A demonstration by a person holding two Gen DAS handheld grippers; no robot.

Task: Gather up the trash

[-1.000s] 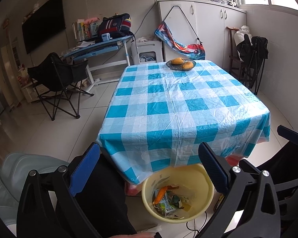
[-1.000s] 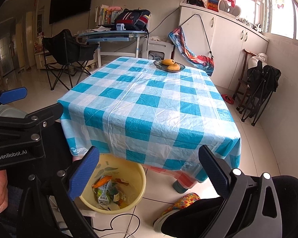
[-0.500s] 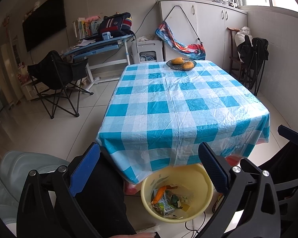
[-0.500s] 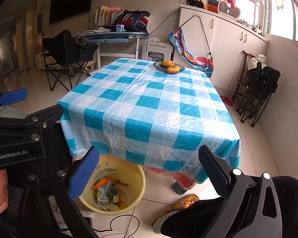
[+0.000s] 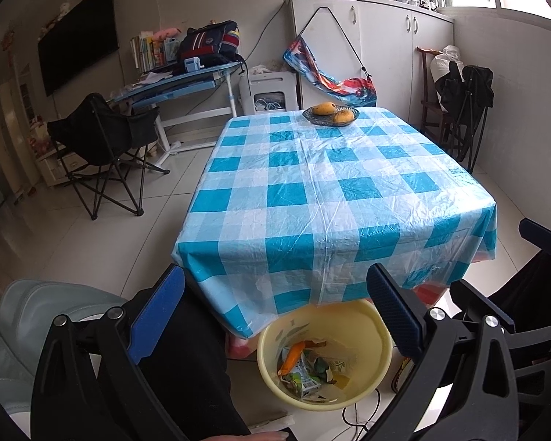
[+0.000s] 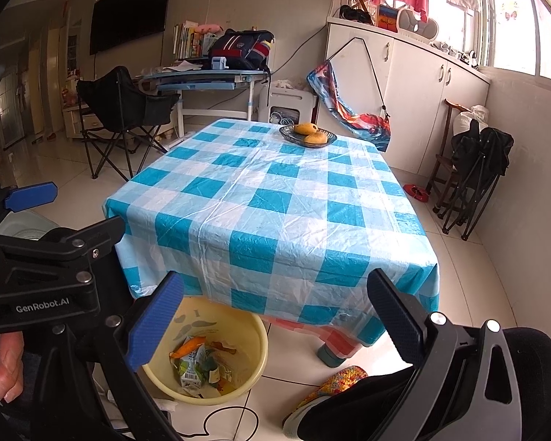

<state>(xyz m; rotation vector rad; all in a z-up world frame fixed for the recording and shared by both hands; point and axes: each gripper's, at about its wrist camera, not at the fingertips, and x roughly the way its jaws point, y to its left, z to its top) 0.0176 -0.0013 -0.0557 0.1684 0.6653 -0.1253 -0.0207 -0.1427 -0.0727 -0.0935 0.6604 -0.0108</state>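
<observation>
A yellow plastic basin (image 5: 378, 334) (image 6: 255, 360) stands on the floor under the near edge of the table. Inside it lies trash (image 5: 305, 371) (image 6: 198, 364): a crumpled drink carton, an orange wrapper and paper scraps. My left gripper (image 5: 275, 294) is held above and in front of the basin, open, with nothing between its blue pads. My right gripper (image 6: 275, 294) is also open and empty, raised in front of the table. The left gripper's body (image 6: 36, 279) shows at the left of the right wrist view.
The table wears a blue-and-white checked cloth (image 5: 327, 191) (image 6: 275, 205), with a dark dish of mangoes (image 5: 330, 114) (image 6: 308, 135) at its far end. A black folding chair (image 5: 103, 147) stands to the left. Folded chairs (image 6: 474, 176) lean against the right wall. A cable (image 6: 231, 422) lies on the floor tiles.
Both views have shifted slightly; the grippers have edged back and a little up from the table. Both stay open and empty.
</observation>
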